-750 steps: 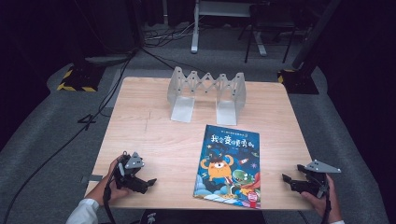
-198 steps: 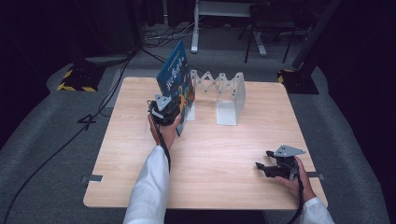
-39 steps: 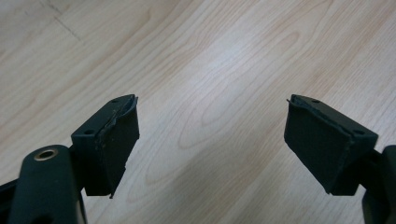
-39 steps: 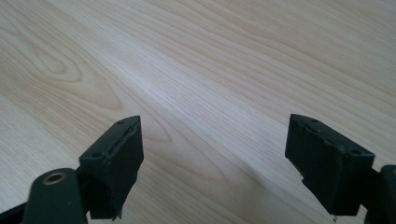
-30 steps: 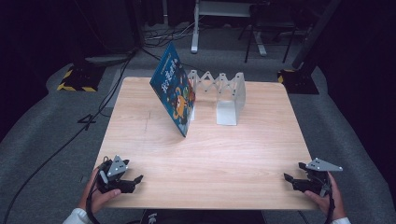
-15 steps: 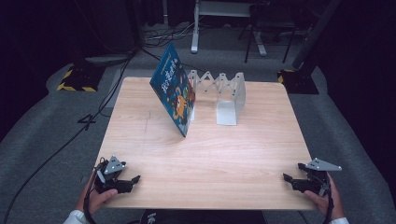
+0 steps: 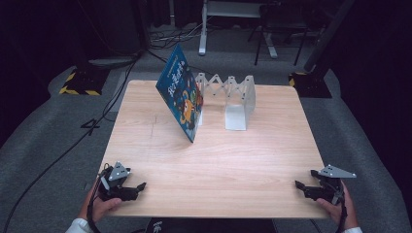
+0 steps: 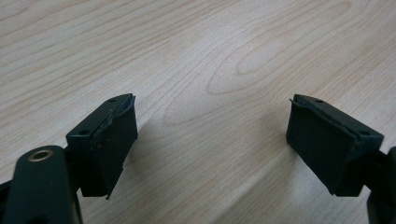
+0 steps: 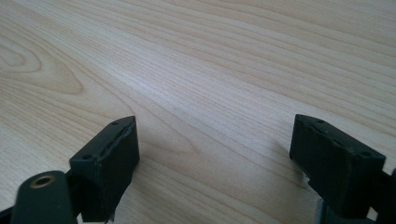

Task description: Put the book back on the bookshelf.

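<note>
Your left gripper (image 7: 140,186) and right gripper (image 7: 298,184) both gape wide over bare table (image 7: 218,160), the picture book (image 7: 180,99) leaning in the white accordion rack (image 7: 228,94) far ahead, nothing between.

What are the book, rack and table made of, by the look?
Book: paper or card with a printed, slightly glossy cover, judging by the thin flat shape and colourful artwork. Rack: probably white plastic or painted metal, with thin folded zigzag panels; hard to tell which. Table: light wood or wood-look laminate, matte, with visible grain.

A dark lab or studio: black surroundings, grey carpet (image 7: 43,131), floor cables (image 7: 73,145), hazard-striped equipment bases (image 7: 77,82).
</note>
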Motion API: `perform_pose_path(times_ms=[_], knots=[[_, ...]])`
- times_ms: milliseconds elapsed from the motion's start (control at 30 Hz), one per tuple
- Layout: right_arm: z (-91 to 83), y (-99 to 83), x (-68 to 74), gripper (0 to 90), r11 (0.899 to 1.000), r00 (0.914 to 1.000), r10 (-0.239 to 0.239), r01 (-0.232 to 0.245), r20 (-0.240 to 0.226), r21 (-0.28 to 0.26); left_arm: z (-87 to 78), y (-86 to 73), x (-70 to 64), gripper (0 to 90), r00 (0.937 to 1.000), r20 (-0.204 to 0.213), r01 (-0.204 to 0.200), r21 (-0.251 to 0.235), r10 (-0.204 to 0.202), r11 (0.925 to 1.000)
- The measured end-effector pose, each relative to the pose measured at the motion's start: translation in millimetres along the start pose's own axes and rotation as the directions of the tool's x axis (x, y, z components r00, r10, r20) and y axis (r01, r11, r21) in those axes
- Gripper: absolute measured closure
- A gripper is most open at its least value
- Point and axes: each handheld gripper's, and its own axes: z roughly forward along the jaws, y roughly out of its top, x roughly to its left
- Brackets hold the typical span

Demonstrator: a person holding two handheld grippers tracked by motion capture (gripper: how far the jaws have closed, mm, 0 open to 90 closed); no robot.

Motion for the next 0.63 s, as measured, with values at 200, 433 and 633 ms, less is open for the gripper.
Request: perform_pose_path(times_ms=[200,433,633], knots=[[0.0,0.0,0.0,16.0,1.000,1.0000,-0.001,0.001,0.000,0.000,0.1,0.3,0.2,16.4,1.0000,-0.002,-0.001,0.002,0.001,1.0000],[0.0,0.0,0.1,16.0,1.000,1.0000,-0.001,0.001,0.001,0.000,0.8,0.9,0.6,15.8,1.0000,-0.002,-0.001,0.003,0.001,1.0000],[0.0,0.0,0.1,15.9,1.000,1.0000,-0.001,0.001,0.002,0.000,0.9,1.1,0.3,15.7,1.0000,-0.003,0.001,0.003,-0.001,1.0000]])
